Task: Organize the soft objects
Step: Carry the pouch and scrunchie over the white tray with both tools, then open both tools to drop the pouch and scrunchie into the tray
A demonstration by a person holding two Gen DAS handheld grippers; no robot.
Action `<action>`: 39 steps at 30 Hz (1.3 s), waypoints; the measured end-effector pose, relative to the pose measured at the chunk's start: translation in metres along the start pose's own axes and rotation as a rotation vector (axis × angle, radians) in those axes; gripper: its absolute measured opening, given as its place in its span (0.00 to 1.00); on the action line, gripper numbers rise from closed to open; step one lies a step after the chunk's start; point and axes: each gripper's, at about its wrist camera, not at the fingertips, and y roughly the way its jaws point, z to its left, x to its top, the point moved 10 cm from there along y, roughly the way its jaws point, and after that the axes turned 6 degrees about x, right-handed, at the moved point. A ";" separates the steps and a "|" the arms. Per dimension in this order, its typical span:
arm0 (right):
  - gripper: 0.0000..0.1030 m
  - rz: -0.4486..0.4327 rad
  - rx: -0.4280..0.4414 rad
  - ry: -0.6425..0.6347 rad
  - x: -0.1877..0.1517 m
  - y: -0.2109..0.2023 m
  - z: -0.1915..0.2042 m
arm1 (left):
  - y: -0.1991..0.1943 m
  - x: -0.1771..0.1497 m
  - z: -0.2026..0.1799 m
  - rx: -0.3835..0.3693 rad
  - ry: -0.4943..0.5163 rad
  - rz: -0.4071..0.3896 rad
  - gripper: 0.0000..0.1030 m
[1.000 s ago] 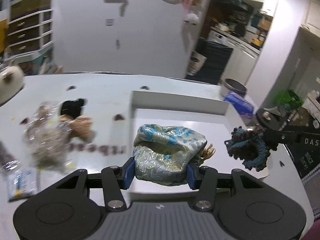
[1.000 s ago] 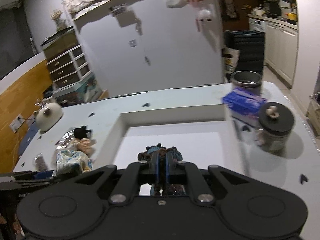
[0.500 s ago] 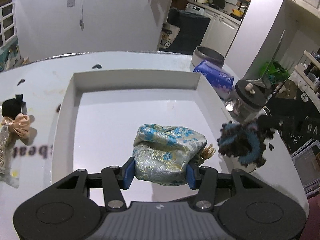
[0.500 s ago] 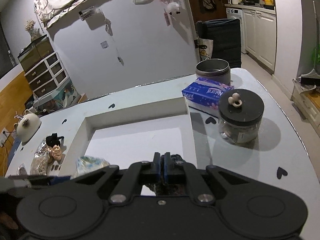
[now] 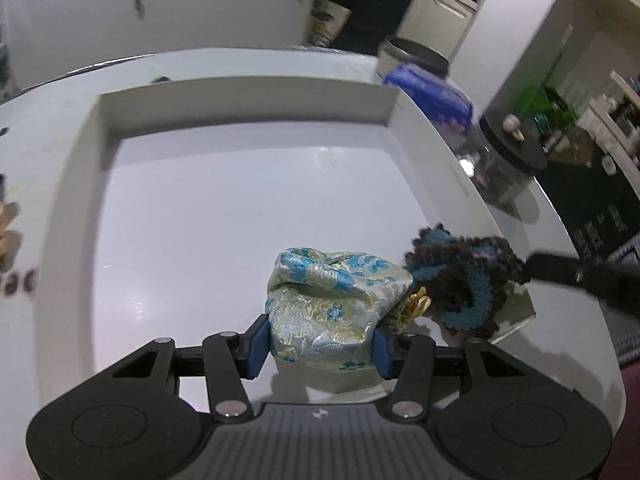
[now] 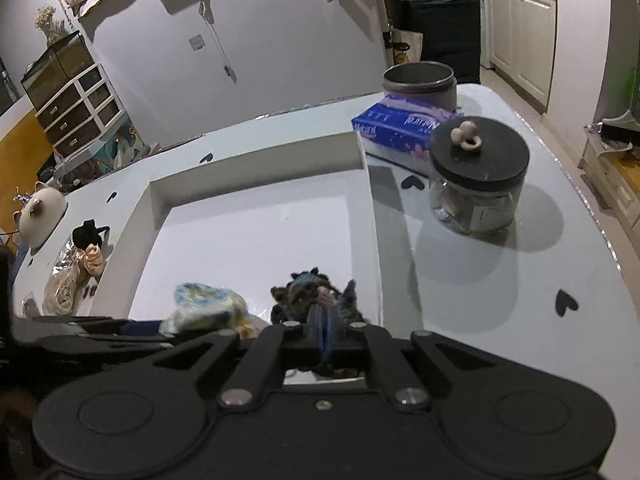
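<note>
While the left gripper (image 5: 318, 346) clamps a brocade pouch (image 5: 336, 308) over the white tray (image 5: 248, 92), the right gripper (image 6: 325, 330) pinches a crocheted scrunchie (image 5: 460, 280)

Home kitchen, white cabinets (image 6: 520, 36), drawer chest (image 6: 76, 108)

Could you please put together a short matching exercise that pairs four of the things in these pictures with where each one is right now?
Things:
1. brocade pouch
2. dark crocheted scrunchie
3. black-lidded glass jar
4. blue tissue pack

Places:
A. on the table right of the white tray, nearer the camera
B. clamped in the left gripper
C. on the table in front of the grey metal tin
D. clamped in the right gripper

Pairs: 1-B, 2-D, 3-A, 4-C
</note>
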 end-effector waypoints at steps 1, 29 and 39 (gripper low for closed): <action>0.04 -0.004 -0.003 -0.001 0.002 0.000 -0.001 | 0.004 0.000 -0.005 -0.008 0.018 0.007 0.50; 0.35 0.010 0.001 0.020 -0.002 0.006 0.000 | -0.030 0.001 -0.008 -0.038 0.030 -0.087 0.74; 0.49 -0.053 -0.020 -0.051 -0.012 -0.033 0.004 | -0.070 -0.003 -0.001 -0.006 -0.010 -0.162 0.77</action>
